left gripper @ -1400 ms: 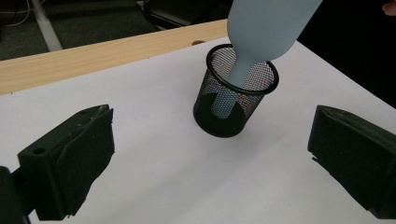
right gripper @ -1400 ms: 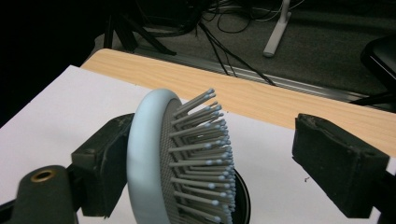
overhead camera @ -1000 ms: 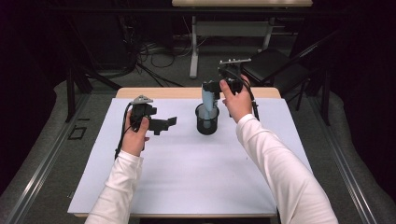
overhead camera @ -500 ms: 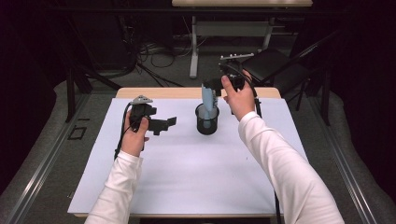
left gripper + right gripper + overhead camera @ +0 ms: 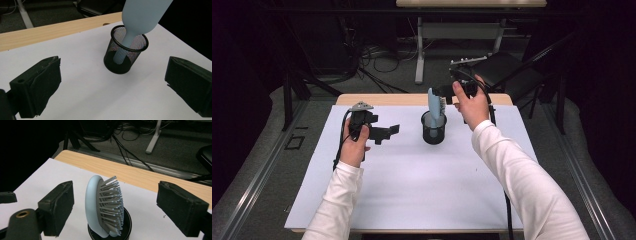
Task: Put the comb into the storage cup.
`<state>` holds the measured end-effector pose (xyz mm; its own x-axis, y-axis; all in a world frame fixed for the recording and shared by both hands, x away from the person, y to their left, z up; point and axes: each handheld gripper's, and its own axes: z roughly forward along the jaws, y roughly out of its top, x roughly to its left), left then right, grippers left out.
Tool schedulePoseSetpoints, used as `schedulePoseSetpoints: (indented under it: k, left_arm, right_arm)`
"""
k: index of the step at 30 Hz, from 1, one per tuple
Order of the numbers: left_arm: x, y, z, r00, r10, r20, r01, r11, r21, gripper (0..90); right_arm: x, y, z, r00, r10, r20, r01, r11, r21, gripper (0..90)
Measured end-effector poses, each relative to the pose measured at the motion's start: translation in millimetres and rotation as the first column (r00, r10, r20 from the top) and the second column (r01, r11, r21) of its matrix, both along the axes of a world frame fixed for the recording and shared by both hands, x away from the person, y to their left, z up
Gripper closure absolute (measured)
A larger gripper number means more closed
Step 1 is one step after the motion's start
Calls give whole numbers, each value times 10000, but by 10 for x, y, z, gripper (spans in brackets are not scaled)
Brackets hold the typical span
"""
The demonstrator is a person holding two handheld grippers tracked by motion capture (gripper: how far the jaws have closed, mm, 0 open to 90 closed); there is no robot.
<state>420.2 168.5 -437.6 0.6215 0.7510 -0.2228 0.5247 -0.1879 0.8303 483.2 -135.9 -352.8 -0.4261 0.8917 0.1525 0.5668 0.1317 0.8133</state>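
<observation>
dark room; grey floor [image 5: 257,165], tangled cables [image 5: 372,55], white table leg [image 5: 419,55]

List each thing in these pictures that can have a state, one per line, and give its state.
Hairbrush: upright, handle down in the cup, not gripped.
Mesh cup: upright on the white sheet, holding the hairbrush.
Left gripper: open, holding nothing.
Right gripper: open, jaws either side of the hairbrush head, not touching.
</observation>
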Motion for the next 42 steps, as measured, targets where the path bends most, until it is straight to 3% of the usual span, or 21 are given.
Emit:
schedulePoseSetpoints:
  k: [19, 32, 42]
  left_arm:
    - [-27, 9, 16, 9999, -121, -45, 121, 9999, -123, 8]
    - [-67, 62, 42, 9995, -297, -136, 292, 9990, -348, 18]
    - [-108, 174, 146, 9998, -200, -26, 198, 9975, -671, 33]
  right_arm:
    - [-46, -14, -15, 9992, 396, -97, -398, 9991, -115, 143]
    - [-135, -6, 30, 9933, 1119, -275, -1123, 9936, -135, 143]
    - [-206, -57, 35, 9907, 1323, -318, -1328, 9911, -128, 140]
